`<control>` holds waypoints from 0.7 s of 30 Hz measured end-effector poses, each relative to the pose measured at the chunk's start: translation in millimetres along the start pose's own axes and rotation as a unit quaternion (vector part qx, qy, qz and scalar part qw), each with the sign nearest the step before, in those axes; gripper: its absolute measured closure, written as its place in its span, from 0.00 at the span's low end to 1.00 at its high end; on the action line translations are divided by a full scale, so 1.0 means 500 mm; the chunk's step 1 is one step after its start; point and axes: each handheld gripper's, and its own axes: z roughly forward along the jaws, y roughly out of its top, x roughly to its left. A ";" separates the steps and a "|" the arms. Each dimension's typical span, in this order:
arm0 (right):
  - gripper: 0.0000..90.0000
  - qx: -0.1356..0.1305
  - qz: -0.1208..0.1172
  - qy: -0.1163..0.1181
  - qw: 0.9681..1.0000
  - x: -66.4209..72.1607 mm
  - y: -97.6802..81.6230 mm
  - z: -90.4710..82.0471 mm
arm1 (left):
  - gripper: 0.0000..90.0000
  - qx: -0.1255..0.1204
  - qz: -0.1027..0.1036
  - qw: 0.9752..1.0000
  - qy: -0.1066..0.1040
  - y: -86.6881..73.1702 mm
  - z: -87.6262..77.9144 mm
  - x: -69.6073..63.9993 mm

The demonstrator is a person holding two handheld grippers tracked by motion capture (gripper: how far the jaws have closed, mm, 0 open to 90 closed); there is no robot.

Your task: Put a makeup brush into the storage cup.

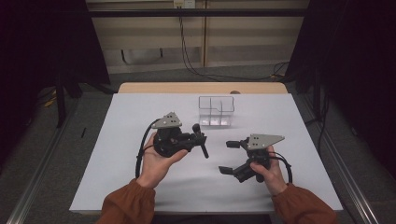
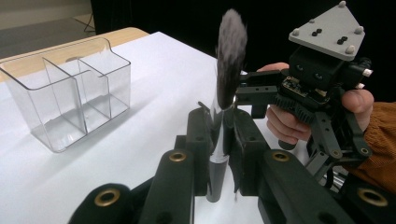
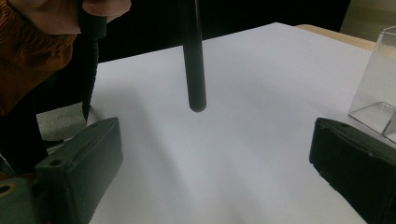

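A makeup brush (image 2: 230,51) with dark bristles and a black handle stands upright between the jaws of my left gripper (image 2: 219,122), which is shut on its ferrule. In the high view my left gripper (image 1: 200,135) is held above the table's middle, and the brush handle (image 1: 205,150) sticks out toward the near side. My right gripper (image 1: 226,157) hovers to its right, jaws wide apart and nothing between them. In the right gripper view the handle's end (image 3: 194,70) hangs ahead of my open right gripper (image 3: 215,140). A clear divided organizer (image 1: 215,111) stands behind both.
The organizer (image 2: 70,93) has several empty compartments; its corner (image 3: 378,79) shows at the right edge. A white sheet (image 1: 140,186) covers the wooden table (image 1: 201,87). Dark curtains hang on both sides, and cables run along the floor beyond.
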 end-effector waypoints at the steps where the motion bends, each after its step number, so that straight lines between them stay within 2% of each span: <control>1: 0.02 0.000 -0.002 0.000 1.000 0.000 0.000 0.001 | 0.88 0.001 0.003 1.000 0.001 0.002 0.001 -0.001; 9: 0.02 -0.005 -0.003 -0.011 1.000 0.000 0.002 0.003 | 0.88 0.029 0.006 1.000 -0.001 0.019 0.011 -0.001; 10: 0.02 -0.006 -0.004 -0.010 1.000 0.001 0.002 0.003 | 0.88 0.032 0.005 0.999 -0.007 0.019 0.012 0.001; 13: 0.02 -0.011 -0.010 -0.014 1.000 0.003 0.002 0.003 | 0.88 0.045 0.000 0.999 -0.002 0.016 0.019 0.006; 15: 0.03 -0.016 -0.024 -0.019 0.999 0.002 0.001 0.005 | 0.88 0.053 -0.003 0.999 -0.005 0.012 0.023 0.007; 21: 0.05 -0.012 -0.023 -0.014 1.000 0.005 0.002 0.013 | 0.88 0.071 0.003 0.997 -0.008 0.010 0.033 0.002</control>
